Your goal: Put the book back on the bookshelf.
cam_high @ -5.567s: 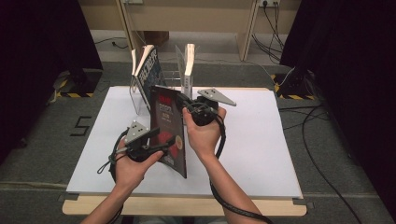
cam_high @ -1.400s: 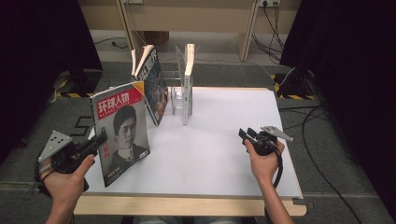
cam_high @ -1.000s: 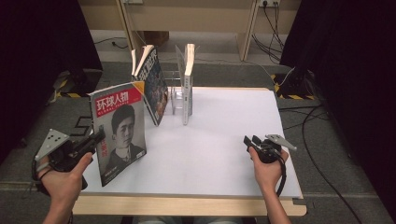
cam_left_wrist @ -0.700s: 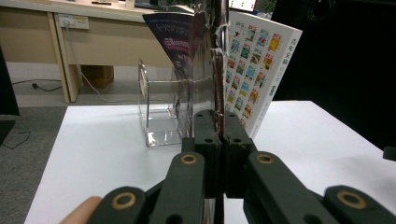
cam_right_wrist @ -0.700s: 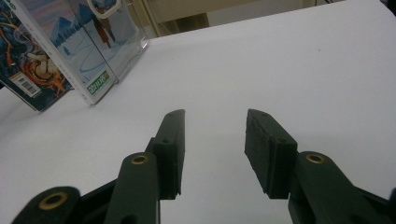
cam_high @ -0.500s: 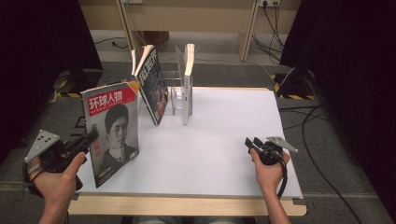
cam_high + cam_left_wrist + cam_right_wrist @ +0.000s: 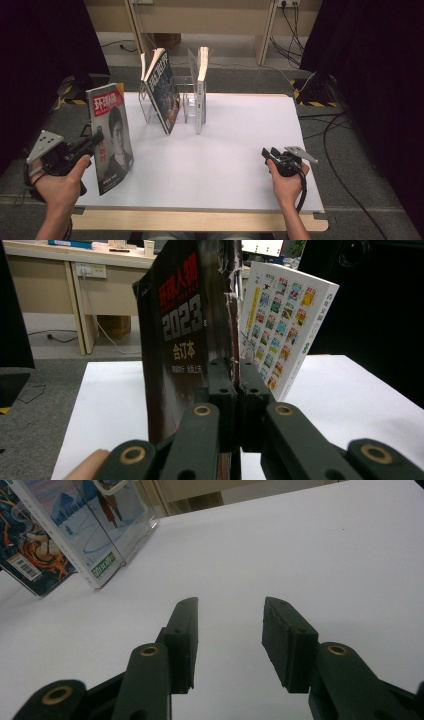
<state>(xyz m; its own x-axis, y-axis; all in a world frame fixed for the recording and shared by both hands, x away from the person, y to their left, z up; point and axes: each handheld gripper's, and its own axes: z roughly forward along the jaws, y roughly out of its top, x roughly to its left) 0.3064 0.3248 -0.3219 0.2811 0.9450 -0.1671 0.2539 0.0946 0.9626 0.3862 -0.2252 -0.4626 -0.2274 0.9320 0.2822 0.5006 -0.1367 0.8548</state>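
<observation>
The red-titled portrait magazine (image 7: 110, 137) is clamped upright by its spine in the left gripper (image 7: 234, 385), keeping it clear of the clear acrylic rack (image 7: 186, 102). The right gripper (image 7: 229, 630) is rested apart, jaws spread and empty.

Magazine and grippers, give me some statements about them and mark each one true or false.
1. The left gripper is shut on the magazine. True.
2. The magazine lies flat on the table. False: it is held upright at the table's left edge.
3. The right gripper holds a book. False: its jaws stand open, nothing between them.
4. Two books stand in the clear rack. True.
</observation>
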